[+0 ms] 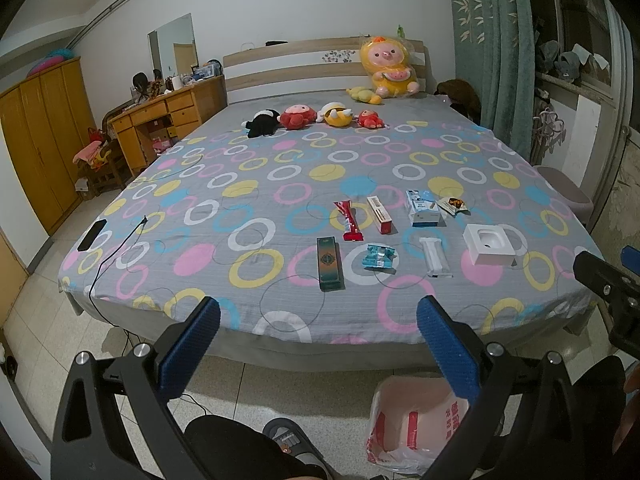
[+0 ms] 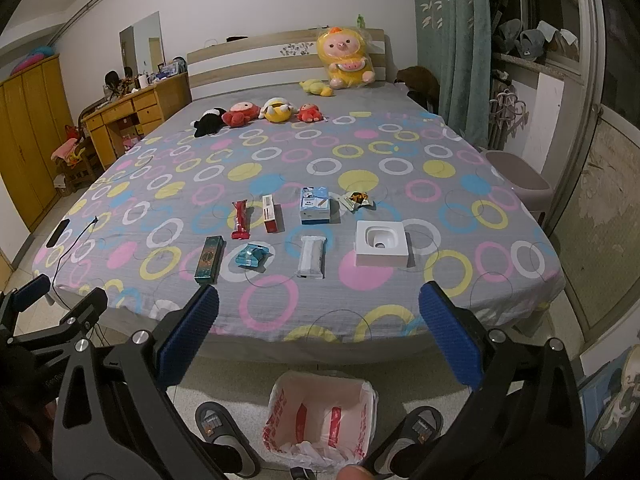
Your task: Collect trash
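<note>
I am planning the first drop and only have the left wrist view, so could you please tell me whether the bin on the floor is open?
Observer: Yes. The right wrist view looks straight down into the bag-lined bin, and its mouth is open.
Operator: Thank you. Is the right gripper ready?
Observer: The right gripper is wide open and holds nothing.
Operator: And where are the feet?
Observer: One slipper stands left of the bin, the other slipper right of it.
</note>
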Demonstrator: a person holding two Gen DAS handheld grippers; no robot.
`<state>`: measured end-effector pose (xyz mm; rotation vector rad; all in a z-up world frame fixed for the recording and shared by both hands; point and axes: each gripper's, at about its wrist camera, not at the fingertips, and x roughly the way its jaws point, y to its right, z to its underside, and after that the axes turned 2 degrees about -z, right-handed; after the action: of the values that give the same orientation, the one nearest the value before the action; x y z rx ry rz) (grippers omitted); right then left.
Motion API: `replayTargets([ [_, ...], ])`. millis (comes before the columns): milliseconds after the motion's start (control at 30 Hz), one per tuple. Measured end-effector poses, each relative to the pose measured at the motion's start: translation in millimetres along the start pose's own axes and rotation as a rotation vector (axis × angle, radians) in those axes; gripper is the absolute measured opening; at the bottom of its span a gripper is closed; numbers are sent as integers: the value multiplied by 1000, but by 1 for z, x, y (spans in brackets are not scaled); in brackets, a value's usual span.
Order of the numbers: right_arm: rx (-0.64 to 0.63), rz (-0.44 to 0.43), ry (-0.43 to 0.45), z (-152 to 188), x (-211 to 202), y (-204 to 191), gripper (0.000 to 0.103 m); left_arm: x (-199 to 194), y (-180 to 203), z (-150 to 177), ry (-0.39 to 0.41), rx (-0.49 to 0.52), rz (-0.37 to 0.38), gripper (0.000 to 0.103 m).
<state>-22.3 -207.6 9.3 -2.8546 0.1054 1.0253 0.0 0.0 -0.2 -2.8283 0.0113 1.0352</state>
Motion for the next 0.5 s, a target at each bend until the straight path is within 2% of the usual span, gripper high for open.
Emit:
replayTargets([
  [500,3,2,0,-1,-1,1,98,0,0,0,-2,-2,0,97],
])
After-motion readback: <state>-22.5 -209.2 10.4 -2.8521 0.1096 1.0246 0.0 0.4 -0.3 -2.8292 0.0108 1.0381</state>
